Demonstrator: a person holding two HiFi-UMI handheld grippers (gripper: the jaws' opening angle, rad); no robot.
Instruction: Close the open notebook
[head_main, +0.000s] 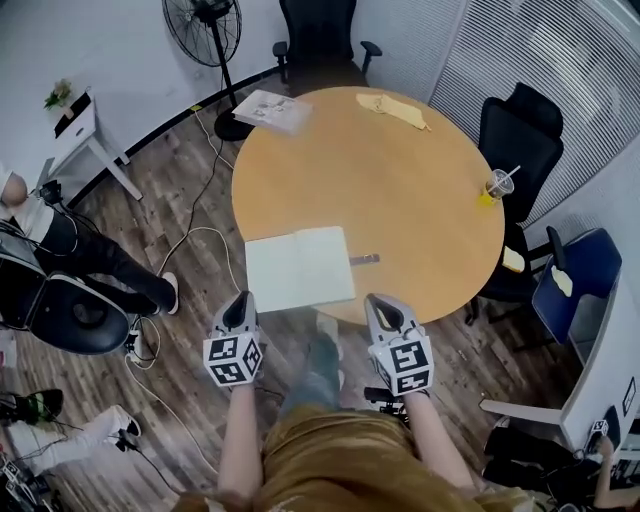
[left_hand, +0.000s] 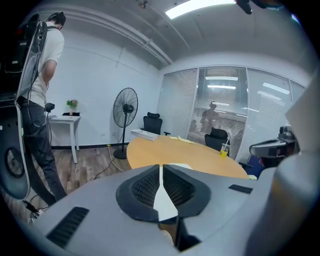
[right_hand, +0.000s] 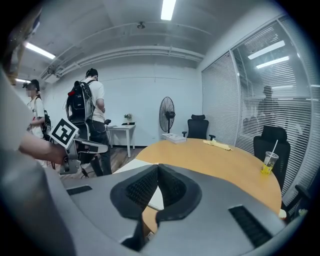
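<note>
A white notebook (head_main: 300, 268) with smooth blank pages lies open and flat at the near edge of the round, matte wooden tabletop (head_main: 420, 200). Just short of it are the left gripper (head_main: 240, 300) and right gripper (head_main: 381, 301), both of grey moulded plastic with finely ridged black pads (left_hand: 145, 187). Each has its jaws together, holding nothing. A small dark object (head_main: 364, 259) beside the notebook is too small to identify. Only the gripper views show the ceiling strip light (right_hand: 167, 9), and their own jaws hide most of the notebook.

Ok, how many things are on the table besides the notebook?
4: a book at the far-left edge, yellow cloth at the far edge, cup at the right edge, small dark item beside the notebook.
</note>
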